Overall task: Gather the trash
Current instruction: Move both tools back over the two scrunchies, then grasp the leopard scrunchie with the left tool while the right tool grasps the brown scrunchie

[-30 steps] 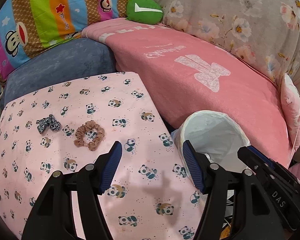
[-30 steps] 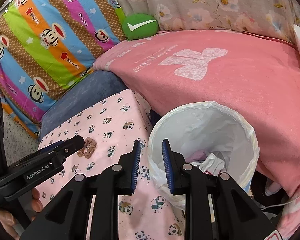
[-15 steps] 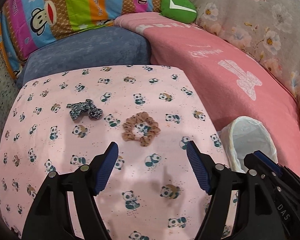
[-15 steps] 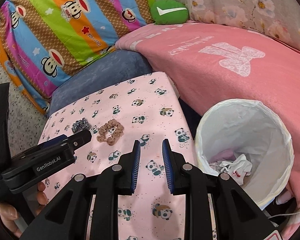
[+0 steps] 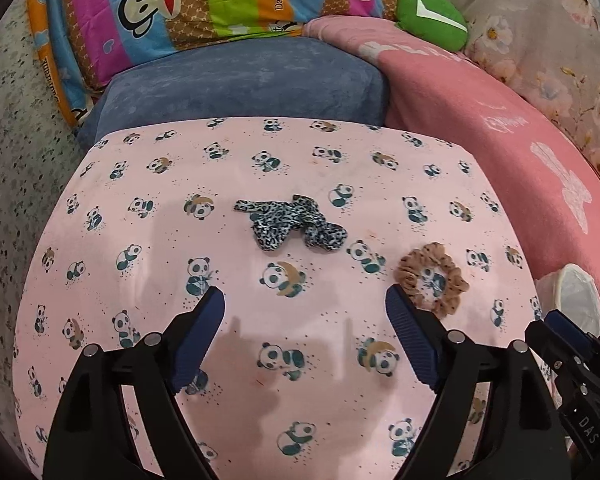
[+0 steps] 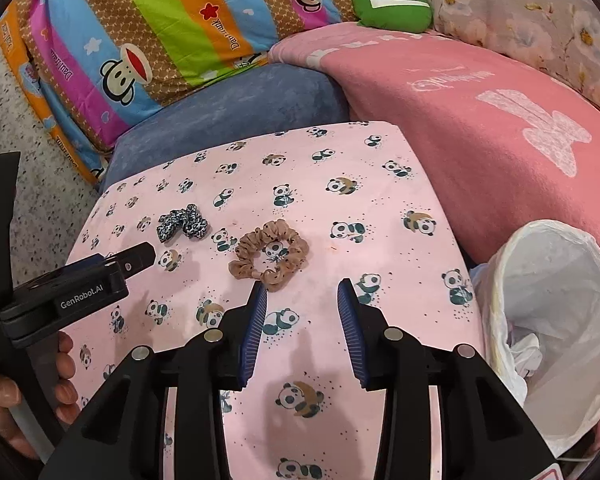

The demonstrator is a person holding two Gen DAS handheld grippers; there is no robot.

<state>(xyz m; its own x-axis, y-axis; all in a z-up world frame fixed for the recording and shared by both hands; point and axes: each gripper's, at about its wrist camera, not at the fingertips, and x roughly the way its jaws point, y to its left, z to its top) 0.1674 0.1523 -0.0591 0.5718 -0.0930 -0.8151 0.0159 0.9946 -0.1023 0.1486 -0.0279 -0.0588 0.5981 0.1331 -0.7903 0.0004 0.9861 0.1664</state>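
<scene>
A leopard-print scrunchie (image 5: 290, 222) and a brown scrunchie (image 5: 432, 278) lie on the pink panda cloth (image 5: 140, 280). My left gripper (image 5: 304, 306) is open and empty, just short of the leopard scrunchie. My right gripper (image 6: 302, 300) is open and empty, just short of the brown scrunchie (image 6: 270, 254); the leopard scrunchie (image 6: 182, 222) lies to its left. A white-lined trash bin (image 6: 556, 328) with white crumpled trash stands at the right; its rim shows in the left wrist view (image 5: 576, 300).
A blue cushion (image 5: 240, 84) lies behind the cloth. A pink blanket (image 6: 480, 120) covers the sofa at right, with a green pillow (image 6: 392, 4) and a striped monkey pillow (image 6: 160, 20) behind. The left gripper's body (image 6: 68, 300) stands at the left.
Both grippers swung left, away from the bin and over the panda cloth. The right gripper's jaws opened from nearly shut. The scrunchies now lie closer ahead.
</scene>
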